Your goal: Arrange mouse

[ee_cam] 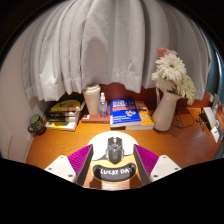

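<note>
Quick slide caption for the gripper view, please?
Tongs straddle a black mouse on a round mousepad, desk beyond.

The handheld two-finger gripper (113,160) with purple inner pads (82,158) pointed forward, level, its fingers spread apart and pressing nothing.

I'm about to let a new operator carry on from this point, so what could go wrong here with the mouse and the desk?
1. The mouse sits between the gripper fingers on a white pad; whether both pads grip it is unclear, so lifting might drop it.
2. The vase of flowers stands tall on the desk beyond the fingers; a wide swing could tip it.
3. The bottle beside the blue book could likewise topple.
</note>
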### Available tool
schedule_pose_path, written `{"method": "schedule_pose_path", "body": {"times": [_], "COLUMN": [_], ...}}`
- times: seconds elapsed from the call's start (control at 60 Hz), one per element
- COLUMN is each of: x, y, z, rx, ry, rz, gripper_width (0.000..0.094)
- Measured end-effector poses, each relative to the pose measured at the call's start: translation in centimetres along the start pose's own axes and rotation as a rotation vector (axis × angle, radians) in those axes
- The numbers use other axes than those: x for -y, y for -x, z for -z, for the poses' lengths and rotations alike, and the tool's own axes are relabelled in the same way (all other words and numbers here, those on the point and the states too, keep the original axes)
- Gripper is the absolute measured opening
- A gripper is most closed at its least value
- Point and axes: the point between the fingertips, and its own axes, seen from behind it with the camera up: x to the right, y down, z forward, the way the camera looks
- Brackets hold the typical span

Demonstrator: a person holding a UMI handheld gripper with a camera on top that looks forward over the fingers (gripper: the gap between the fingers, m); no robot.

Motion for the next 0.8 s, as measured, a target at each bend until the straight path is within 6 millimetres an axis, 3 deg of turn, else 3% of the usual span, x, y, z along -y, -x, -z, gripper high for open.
{"method": "schedule_pose_path", "body": {"times": [0.1, 0.183, 0.35, 0.55, 0.8], "x": [-0.6, -2.4, -5.5, -6.7, -6.9], "y": [0.8, 1.4, 2.5, 1.6, 1.0], "z": [6.8, 11.6, 19.2, 24.0, 26.8], "rx": [0.023, 0.039, 0.076, 0.067, 0.063], "ry": [-0.04, -0.053, -0.067, -0.12, -0.154], "rz": [0.002, -0.005, -0.01, 0.006, -0.009], "gripper_width": [0.0794, 0.0793, 0.0792, 0.0791, 0.0787]}}
